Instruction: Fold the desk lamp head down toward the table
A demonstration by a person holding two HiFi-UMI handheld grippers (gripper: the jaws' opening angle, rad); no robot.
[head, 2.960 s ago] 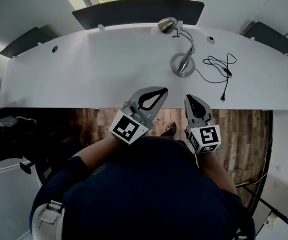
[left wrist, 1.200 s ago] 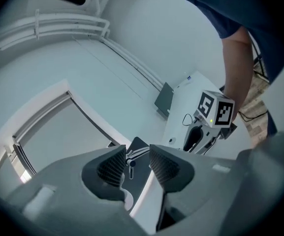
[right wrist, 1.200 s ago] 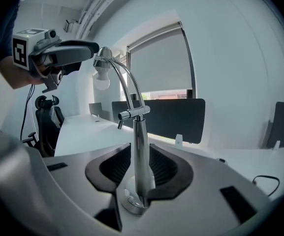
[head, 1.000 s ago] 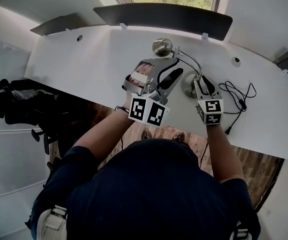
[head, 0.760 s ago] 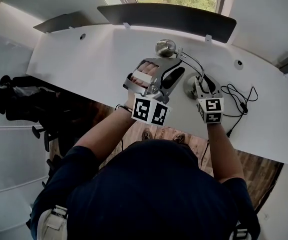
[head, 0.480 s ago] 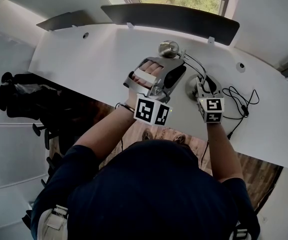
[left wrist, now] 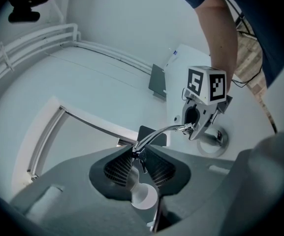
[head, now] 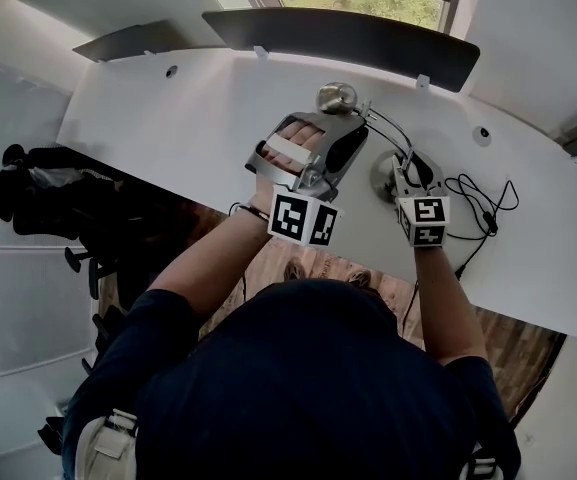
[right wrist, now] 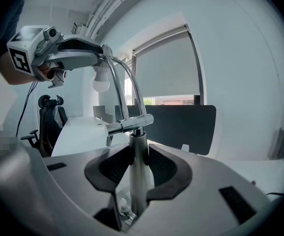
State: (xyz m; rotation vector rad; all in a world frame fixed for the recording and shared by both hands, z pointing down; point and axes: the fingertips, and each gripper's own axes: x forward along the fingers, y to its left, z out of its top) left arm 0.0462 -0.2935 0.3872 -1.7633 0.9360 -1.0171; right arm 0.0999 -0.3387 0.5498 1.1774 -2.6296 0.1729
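A chrome desk lamp stands on the white desk (head: 168, 118), with its round base (head: 380, 183) near the front edge and its head (head: 336, 97) raised on a curved arm (left wrist: 161, 132). My left gripper (left wrist: 138, 156) is closing, its pads against the narrow neck of the lamp head, and the white bulb (left wrist: 142, 196) shows just below them. The right gripper (right wrist: 138, 154) is shut on the lamp's upright post (right wrist: 138, 181) just above the base. In the head view the left gripper (head: 333, 148) sits left of the right gripper (head: 408, 168).
A black cable (head: 478, 203) lies looped on the desk to the right of the lamp base. A dark partition screen (head: 348, 33) runs along the desk's far edge below a window. A black office chair (head: 28, 198) stands off the desk's left end.
Both grippers came from the desk's near edge to the lamp. Over the last second the left jaws narrowed onto the lamp head and the gripper rolled a little; the right gripper kept still.
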